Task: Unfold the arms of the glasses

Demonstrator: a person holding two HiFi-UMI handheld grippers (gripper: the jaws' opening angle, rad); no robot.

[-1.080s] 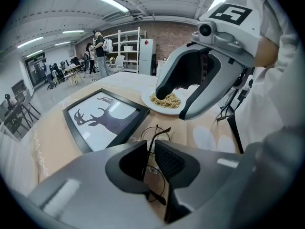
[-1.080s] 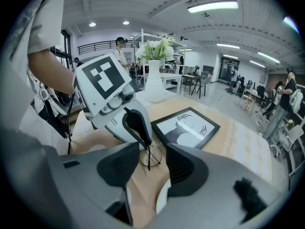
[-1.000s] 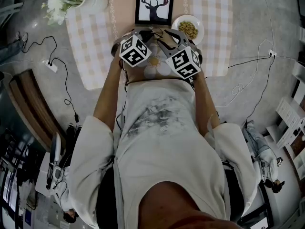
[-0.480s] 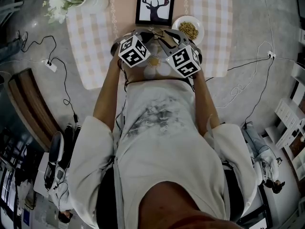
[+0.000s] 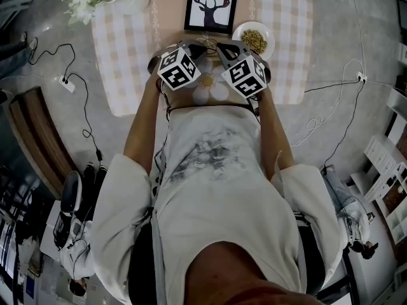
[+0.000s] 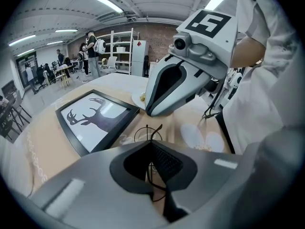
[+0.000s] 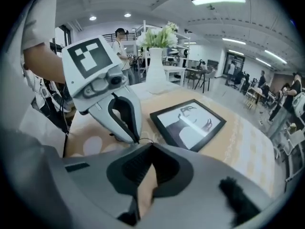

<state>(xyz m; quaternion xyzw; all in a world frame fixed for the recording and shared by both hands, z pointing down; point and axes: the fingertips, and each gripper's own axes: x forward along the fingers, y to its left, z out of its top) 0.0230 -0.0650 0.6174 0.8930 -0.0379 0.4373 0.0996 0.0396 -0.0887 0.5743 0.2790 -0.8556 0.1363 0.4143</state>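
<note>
My right hand-held gripper (image 7: 152,145) has just clenched onto the thin wire glasses (image 6: 147,132). My left hand-held gripper (image 6: 151,143) grasps them too, over the worktop (image 6: 43,151), deer picture (image 5: 212,5) at twelve o'clock.

Person: loose white short-sleeved T-shirt (image 5: 216,189), grey smudged print across the chest, wide sleeves (image 5: 121,196) ending above the elbow. Thin black cable (image 5: 159,170) runs along the shirt's left side.

Left gripper (image 6: 152,144): pale grey moulded shell, black ribbed pads lining the jaws. Right gripper (image 7: 151,146): same grey shell, same black lining.

Each carries a white cube (image 5: 179,68) printed with bold black square markers. Small round camera lens (image 6: 179,43) sits just under the right one's cube.
</note>
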